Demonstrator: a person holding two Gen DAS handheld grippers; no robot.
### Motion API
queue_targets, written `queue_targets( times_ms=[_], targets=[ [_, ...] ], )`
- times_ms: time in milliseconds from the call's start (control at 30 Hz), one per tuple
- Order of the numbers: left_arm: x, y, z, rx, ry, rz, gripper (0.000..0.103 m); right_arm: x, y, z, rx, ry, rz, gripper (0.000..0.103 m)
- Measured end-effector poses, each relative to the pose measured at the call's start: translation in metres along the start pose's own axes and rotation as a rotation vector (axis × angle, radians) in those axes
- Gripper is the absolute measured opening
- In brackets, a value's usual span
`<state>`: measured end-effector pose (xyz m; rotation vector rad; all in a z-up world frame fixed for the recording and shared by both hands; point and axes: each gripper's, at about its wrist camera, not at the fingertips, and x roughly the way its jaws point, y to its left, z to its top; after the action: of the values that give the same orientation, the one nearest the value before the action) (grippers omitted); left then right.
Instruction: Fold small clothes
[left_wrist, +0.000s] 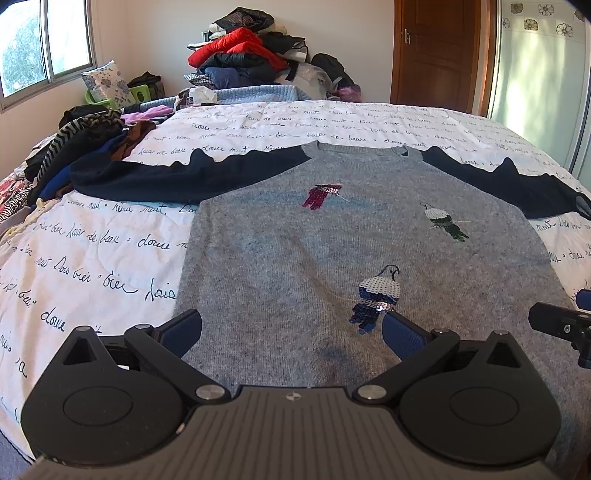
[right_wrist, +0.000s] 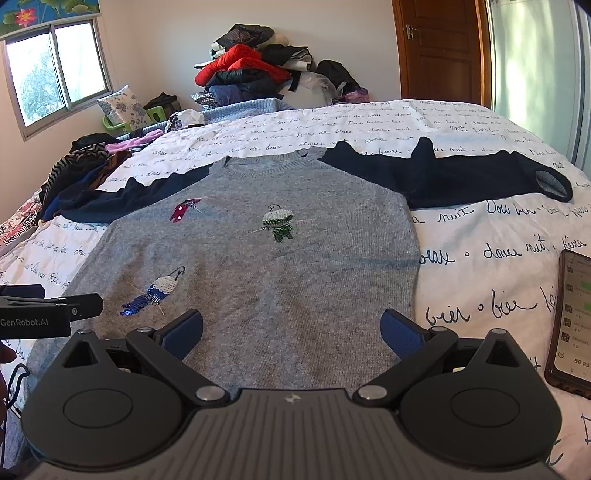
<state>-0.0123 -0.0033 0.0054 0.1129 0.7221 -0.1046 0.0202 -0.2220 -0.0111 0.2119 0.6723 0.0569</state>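
Left gripper (left_wrist: 291, 328) with jaws spread wide and empty, poised over the near hem of the sweater (left_wrist: 332, 240), blue sequin bird (left_wrist: 376, 295) just ahead of the right-hand jaw and the right gripper's tip (left_wrist: 557, 325) off past that jaw. Right gripper (right_wrist: 291, 328) likewise spread wide and gripping nothing, sweater (right_wrist: 258, 258) flat and face up on the bed (right_wrist: 480, 236) straight ahead between the jaws, both dark sleeves stretched out sideways. Phone (right_wrist: 572, 317) on the bed beyond the right-hand jaw, clothes pile (right_wrist: 81, 162) far ahead to the left.
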Motion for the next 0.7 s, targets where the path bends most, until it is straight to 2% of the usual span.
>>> queue_targets(
  times_ms=[400, 600, 700],
  targets=[
    [0.002, -0.004, 0.006, 0.022, -0.017, -0.008, 0.103, 0.001, -0.003, 0.005, -0.011, -0.010, -0.016, 0.103],
    [0.008, -0.006, 0.032, 0.033, -0.053, 0.004, 0.103, -0.001, -0.024, 0.034, -0.062, -0.119, -0.090, 0.103],
    [0.015, -0.007, 0.043, 0.020, -0.054, 0.004, 0.103, 0.007, -0.048, 0.051, -0.029, -0.111, -0.139, 0.103]
  ],
)
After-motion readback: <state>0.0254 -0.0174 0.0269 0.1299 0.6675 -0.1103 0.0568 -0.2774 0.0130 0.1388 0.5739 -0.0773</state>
